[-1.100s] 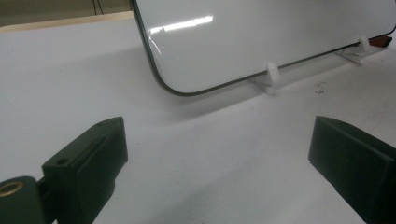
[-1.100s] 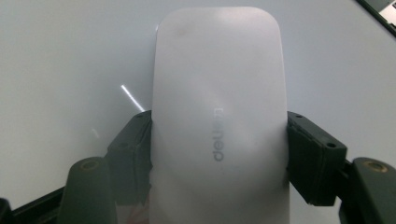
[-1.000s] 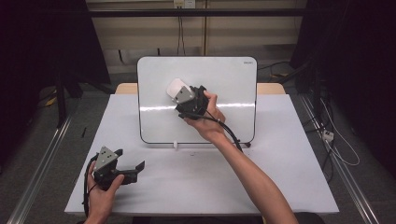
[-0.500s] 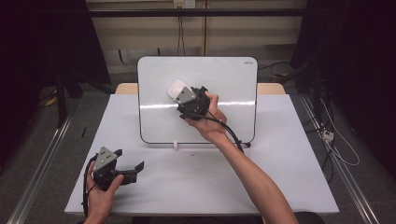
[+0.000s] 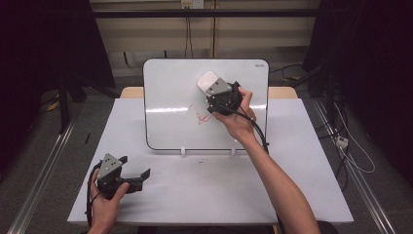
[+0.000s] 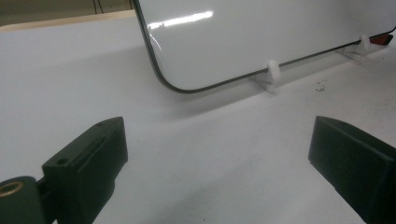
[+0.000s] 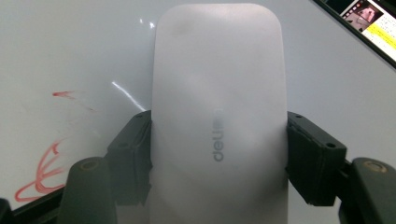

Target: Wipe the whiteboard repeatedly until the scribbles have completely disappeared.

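A white whiteboard stands upright on small feet at the back of the white table. My right gripper is shut on a white eraser, which lies flat against the upper middle of the board. In the right gripper view the eraser sits between both pads. Red marker scribbles show just left of and below the gripper, and appear as red scribbles at the lower left. My left gripper rests open near the table's front left, nothing between its fingers.
Two white clip feet hold the board's lower edge; one foot is ahead of the left gripper. A black cable trails from the right gripper. Dark curtains and floor rails flank the table. A screen corner shows beyond the board.
My right gripper has slid right and slightly up across the board with the eraser. Red scribbles now show where the gripper was. The left gripper has stayed put.
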`<state>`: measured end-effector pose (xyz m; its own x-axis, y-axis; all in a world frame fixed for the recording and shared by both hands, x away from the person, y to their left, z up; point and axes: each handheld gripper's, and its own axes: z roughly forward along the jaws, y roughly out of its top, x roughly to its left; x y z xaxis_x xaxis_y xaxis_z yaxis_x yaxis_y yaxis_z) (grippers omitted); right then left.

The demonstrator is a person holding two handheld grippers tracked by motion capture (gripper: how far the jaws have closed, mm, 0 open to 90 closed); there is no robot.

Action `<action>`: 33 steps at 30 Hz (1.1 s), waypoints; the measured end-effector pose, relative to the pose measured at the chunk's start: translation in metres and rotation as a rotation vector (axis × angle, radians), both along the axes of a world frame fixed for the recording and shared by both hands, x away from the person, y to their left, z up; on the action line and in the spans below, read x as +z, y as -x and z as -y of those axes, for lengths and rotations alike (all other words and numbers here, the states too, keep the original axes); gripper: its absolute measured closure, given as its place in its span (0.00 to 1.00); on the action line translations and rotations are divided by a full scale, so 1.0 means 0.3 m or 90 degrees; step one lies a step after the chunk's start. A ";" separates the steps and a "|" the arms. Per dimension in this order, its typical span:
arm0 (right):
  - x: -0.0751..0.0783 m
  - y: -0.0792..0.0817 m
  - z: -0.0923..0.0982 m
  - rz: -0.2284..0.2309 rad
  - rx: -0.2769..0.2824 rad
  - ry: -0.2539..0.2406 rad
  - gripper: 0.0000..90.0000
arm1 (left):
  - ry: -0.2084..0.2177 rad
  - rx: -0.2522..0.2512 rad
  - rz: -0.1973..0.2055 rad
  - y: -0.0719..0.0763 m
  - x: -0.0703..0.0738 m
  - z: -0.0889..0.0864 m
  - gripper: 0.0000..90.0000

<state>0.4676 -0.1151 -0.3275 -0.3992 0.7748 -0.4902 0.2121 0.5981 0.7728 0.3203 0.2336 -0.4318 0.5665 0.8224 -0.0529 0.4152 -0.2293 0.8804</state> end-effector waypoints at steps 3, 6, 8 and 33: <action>-0.006 0.006 -0.011 0.008 -0.011 0.007 0.35 | 0.002 0.002 0.001 0.001 0.001 0.001 0.05; -0.012 0.009 -0.013 0.005 -0.009 0.004 0.35 | 0.002 0.002 0.001 0.001 0.002 0.001 0.05; -0.026 0.019 -0.025 0.003 -0.003 0.010 0.35 | 0.003 0.001 0.003 0.000 0.002 0.002 0.05; -0.125 0.088 -0.169 -0.013 0.064 0.045 0.35 | -0.003 -0.011 0.001 -0.006 -0.001 0.014 0.05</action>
